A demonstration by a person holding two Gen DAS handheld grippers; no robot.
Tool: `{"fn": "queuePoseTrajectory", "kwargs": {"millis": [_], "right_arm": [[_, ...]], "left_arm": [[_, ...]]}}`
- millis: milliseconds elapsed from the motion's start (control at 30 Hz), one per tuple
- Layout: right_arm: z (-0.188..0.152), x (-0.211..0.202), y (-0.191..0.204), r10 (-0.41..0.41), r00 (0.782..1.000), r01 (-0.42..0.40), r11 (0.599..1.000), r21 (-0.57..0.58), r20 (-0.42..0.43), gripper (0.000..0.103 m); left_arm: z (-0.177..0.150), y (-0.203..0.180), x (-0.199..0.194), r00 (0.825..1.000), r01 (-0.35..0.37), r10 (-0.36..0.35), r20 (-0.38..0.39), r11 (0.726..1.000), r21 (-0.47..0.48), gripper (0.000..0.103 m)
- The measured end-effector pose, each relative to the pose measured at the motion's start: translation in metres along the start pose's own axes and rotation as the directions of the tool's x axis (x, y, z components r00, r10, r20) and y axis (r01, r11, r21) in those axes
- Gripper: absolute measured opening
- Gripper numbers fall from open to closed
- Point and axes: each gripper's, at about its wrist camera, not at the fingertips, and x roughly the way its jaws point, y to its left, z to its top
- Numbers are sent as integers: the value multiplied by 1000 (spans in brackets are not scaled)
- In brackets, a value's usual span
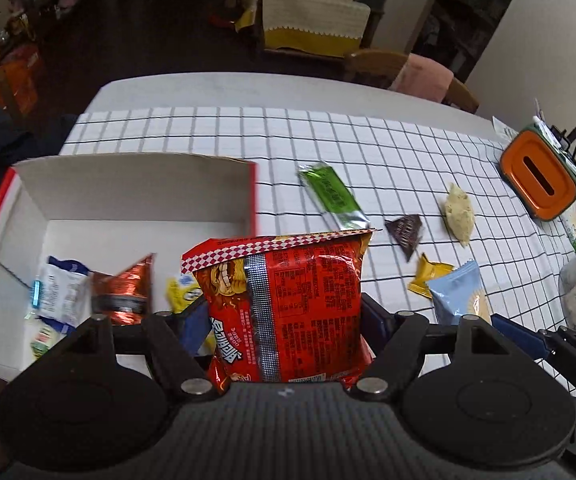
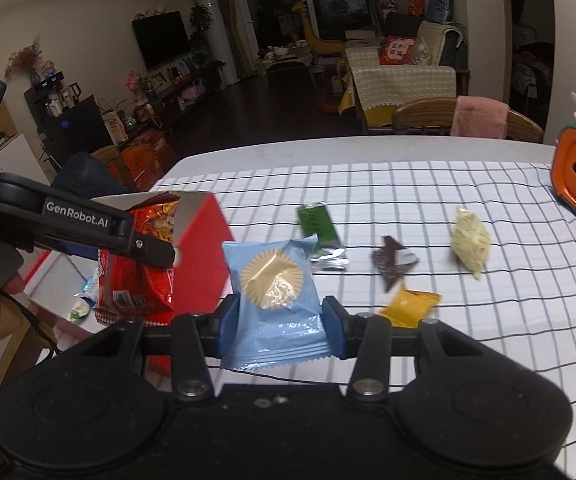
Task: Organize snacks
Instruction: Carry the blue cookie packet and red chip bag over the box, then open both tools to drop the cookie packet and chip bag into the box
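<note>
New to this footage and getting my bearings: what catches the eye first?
The red snack bag dominates, clamped in the left gripper beside the open red box. The right gripper holds a light blue packet, with small snacks scattered on the checked tablecloth behind.

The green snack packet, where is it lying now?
The green snack packet lies on the checked tablecloth, right of the red box, left of the dark triangular packet.
</note>
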Motion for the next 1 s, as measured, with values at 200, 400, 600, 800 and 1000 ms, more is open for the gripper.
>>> {"fn": "queuePoseTrajectory", "kwargs": {"millis": [200, 400, 600, 800, 1000], "right_arm": [[3, 10, 36, 11, 1000, -11, 1000, -26, 3, 44], [6, 25, 68, 14, 1000, -14, 998, -54, 1, 44], [11, 45, 99, 18, 1000, -18, 995, -98, -9, 44], [13, 74, 133, 21, 999, -28, 984, -176, -46, 44], [10, 108, 164, -2, 996, -22, 962, -273, -87, 44]], "left_arm": [[1, 37, -9, 1000, -16, 16, 13, 1000, -1, 75], [2, 73, -14, 999, -42, 42, 15, 999, -1, 75], [2, 106, -11, 997, -76, 76, 8, 997, 9, 75], [3, 134, -3, 992, -126, 126, -2, 992, 24, 75], [4, 155, 12, 983, -180, 181, -22, 982, 53, 75]]}}
